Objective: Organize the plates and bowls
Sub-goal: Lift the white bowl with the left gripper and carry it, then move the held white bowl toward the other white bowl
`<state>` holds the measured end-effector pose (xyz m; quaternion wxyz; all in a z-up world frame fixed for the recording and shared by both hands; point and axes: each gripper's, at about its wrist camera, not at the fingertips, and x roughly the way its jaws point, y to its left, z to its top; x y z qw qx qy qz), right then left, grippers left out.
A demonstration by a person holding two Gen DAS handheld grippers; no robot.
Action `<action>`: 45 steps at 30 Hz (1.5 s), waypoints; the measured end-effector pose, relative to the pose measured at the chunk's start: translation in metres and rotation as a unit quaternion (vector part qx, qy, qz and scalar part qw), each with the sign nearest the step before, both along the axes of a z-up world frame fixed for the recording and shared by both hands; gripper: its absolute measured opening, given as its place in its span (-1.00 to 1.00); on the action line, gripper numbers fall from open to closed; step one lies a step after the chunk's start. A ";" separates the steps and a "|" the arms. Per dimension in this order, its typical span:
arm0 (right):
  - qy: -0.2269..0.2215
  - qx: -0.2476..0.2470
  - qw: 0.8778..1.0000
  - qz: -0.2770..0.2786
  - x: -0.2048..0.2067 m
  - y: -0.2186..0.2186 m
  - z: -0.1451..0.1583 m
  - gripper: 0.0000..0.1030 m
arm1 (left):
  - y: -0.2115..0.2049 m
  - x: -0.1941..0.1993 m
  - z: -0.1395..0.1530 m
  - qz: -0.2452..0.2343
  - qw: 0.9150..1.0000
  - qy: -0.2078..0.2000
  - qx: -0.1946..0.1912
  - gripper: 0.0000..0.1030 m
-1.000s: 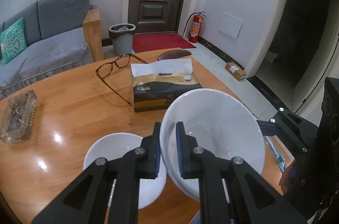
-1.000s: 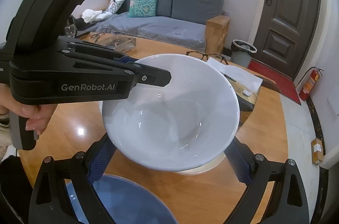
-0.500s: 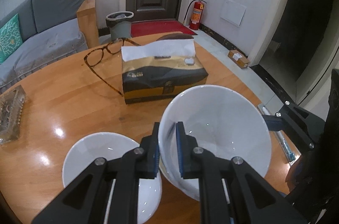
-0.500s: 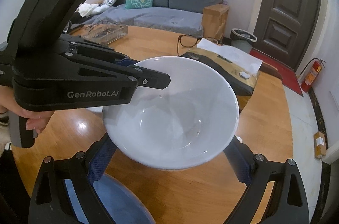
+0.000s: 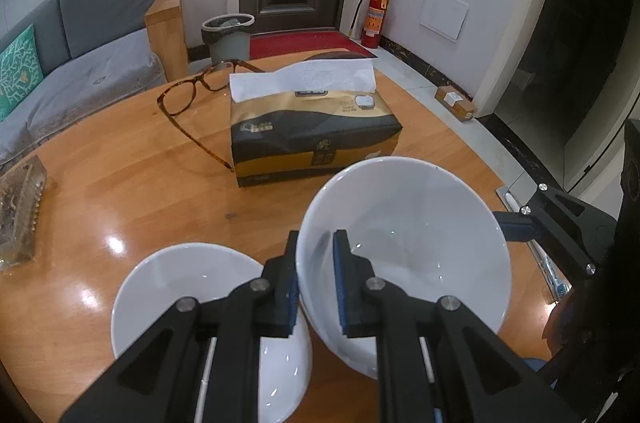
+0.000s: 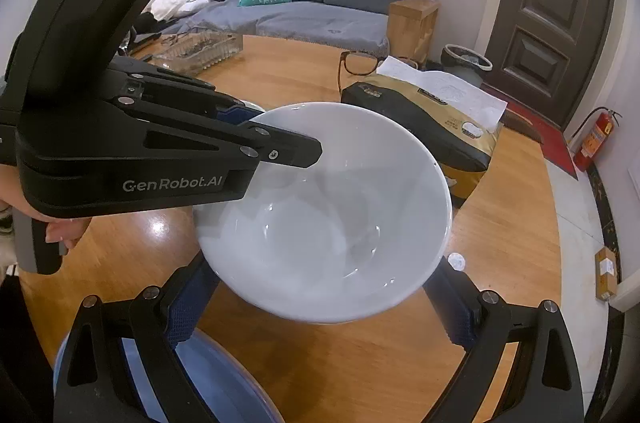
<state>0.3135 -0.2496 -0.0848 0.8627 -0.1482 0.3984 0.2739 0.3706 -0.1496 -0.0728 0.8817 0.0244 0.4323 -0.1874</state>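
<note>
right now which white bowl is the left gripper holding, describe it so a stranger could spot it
On the round wooden table, look in front of the black and gold tissue box. Two white bowls are there; the held bowl is the larger, tilted one on the right, its rim pinched by the left gripper. The other bowl rests untouched beside it.

There are two white bowls: one (image 5: 404, 243) is pinched in the left tongs (image 5: 316, 279), and the other (image 5: 208, 307) sits just left of them. One blue plate (image 6: 224, 375) lies under the right tongs (image 6: 320, 307). Ahead sit one tissue box (image 5: 312, 135), one pair of glasses (image 5: 196, 95) and one glass tray (image 5: 20, 207).
</note>
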 end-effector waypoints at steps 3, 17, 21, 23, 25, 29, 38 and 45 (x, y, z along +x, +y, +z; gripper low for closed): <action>0.002 -0.006 1.000 0.001 0.002 0.002 -0.001 0.82 | 0.000 0.000 0.000 -0.003 1.000 -0.001 -0.001 -0.76; 0.007 -0.017 1.000 0.002 0.003 0.003 -0.003 0.82 | -0.002 -0.002 0.001 -0.007 1.000 -0.003 0.003 -0.76; 0.008 -0.015 1.000 0.001 0.001 0.002 -0.003 0.86 | -0.002 0.000 -0.005 -0.007 1.000 0.008 0.008 -0.71; 0.013 -0.009 1.000 -0.003 0.002 -0.001 -0.004 0.86 | -0.002 -0.001 -0.007 -0.008 1.000 0.003 0.010 -0.71; 0.017 -0.004 1.000 -0.003 0.004 -0.003 -0.005 0.87 | -0.002 -0.001 -0.007 -0.007 1.000 0.004 0.010 -0.71; 0.015 -0.005 1.000 -0.002 0.003 -0.003 -0.004 0.86 | -0.001 0.000 -0.008 -0.006 1.000 0.006 0.006 -0.71; -0.022 -0.004 1.000 -0.002 -0.011 -0.007 0.014 0.84 | 0.011 -0.003 0.009 -0.003 1.000 0.000 -0.025 -0.71; -0.037 0.020 0.999 0.025 -0.028 0.012 0.038 0.84 | 0.040 -0.018 0.037 0.009 0.999 -0.029 -0.031 -0.67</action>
